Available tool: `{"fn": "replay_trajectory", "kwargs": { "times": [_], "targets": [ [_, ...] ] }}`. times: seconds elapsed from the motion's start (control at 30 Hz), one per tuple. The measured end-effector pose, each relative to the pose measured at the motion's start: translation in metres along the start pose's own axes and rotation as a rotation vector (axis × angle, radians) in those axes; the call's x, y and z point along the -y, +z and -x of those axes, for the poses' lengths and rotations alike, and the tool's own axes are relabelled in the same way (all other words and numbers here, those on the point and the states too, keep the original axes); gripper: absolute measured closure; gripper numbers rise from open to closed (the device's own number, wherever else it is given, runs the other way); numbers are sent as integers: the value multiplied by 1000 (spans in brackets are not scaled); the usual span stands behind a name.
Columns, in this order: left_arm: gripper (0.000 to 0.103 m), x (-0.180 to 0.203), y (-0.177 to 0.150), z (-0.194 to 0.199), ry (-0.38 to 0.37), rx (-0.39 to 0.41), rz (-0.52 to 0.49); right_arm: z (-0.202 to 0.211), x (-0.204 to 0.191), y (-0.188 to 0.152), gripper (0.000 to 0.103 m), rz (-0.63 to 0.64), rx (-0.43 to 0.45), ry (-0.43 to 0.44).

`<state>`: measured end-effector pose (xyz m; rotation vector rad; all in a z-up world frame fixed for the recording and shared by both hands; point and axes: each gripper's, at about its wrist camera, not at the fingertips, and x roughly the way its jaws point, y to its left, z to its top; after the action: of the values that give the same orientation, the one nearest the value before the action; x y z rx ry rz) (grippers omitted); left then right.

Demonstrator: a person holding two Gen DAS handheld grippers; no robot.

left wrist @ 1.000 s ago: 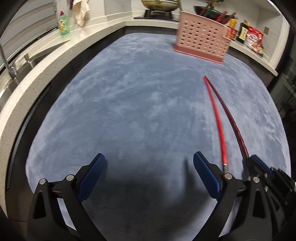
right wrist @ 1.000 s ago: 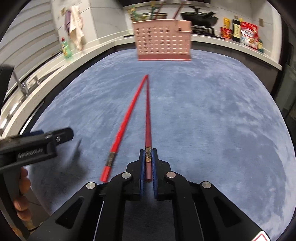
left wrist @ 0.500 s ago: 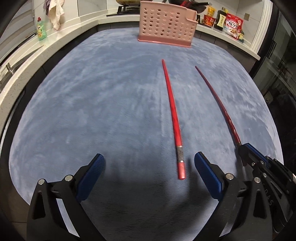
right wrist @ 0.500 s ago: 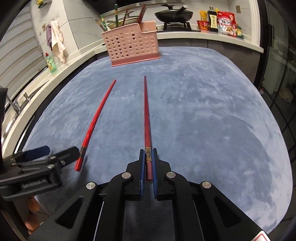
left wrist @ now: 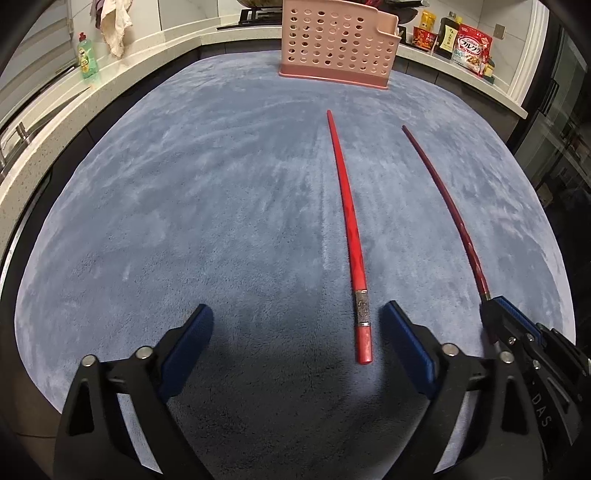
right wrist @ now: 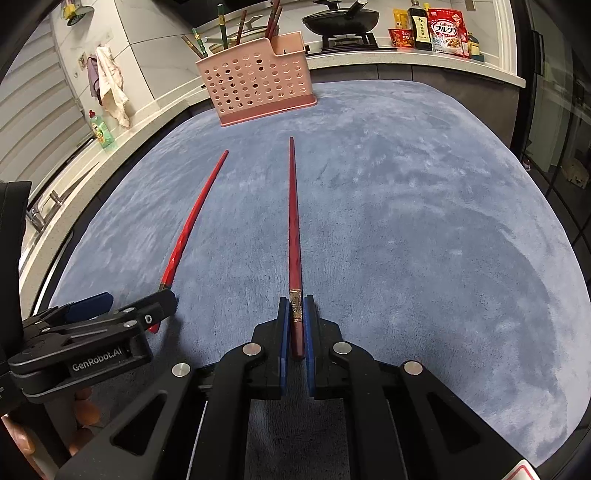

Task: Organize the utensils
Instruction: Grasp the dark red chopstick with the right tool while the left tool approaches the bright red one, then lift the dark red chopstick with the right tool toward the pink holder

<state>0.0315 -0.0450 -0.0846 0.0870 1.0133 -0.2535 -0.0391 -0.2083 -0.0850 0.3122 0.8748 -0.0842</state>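
The bright red chopstick (left wrist: 351,236) lies lengthwise between the closing left tool's (left wrist: 297,341) pads, untouched; the right tool (right wrist: 295,325) clamps the dark red chopstick (right wrist: 294,221).

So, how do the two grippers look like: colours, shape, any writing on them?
Both are black plastic frames with silver screws and flat blue pads. The left gripper shows "GenRobot.AI" on its side in the right wrist view. The right gripper carries the letters "DAS".

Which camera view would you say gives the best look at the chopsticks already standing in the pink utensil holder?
The right wrist view: the stored chopsticks rise clearly above the pink utensil holder. In the left wrist view the holder is cut off by the frame's top edge, so none of them show.
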Motion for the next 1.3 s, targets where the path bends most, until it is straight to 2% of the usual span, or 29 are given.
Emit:
{"fn": "replay_trajectory", "kwargs": {
  "times": [0.03, 0.1, 0.23, 0.4, 0.43, 0.63, 0.77, 1.03, 1.3],
  "targets": [
    [23, 0, 1, 0, 0, 1, 1, 0, 0, 0, 95, 0, 0, 0],
    [34, -1, 1, 2, -4, 6, 2, 0, 0, 0, 95, -1, 0, 1],
    [51, 1, 2, 5, -42, 4, -1, 1, 0, 0, 95, 0, -1, 0],
    [89, 4, 1, 8, -113, -11, -18, 1, -1, -3, 95, 3, -3, -1],
    [92, 4, 1, 7, -125, -15, -16, 1, -1, -3, 95, 4, -4, -1],
    [95, -1, 3, 10, -163, -32, -8, 8, -3, -3, 95, 9, 3, 8],
    [95, -4, 6, 25, -178, -16, -5, 21, -4, 3, 95, 14, 32, 21],
    [96, -15, 33, 73, -202, 73, -1, 70, -8, 37, 96, 17, 155, 39],
    [96, -23, 76, 109, -217, 159, -1, 114, -14, 91, 96, 53, 302, 46]
  ]
}}
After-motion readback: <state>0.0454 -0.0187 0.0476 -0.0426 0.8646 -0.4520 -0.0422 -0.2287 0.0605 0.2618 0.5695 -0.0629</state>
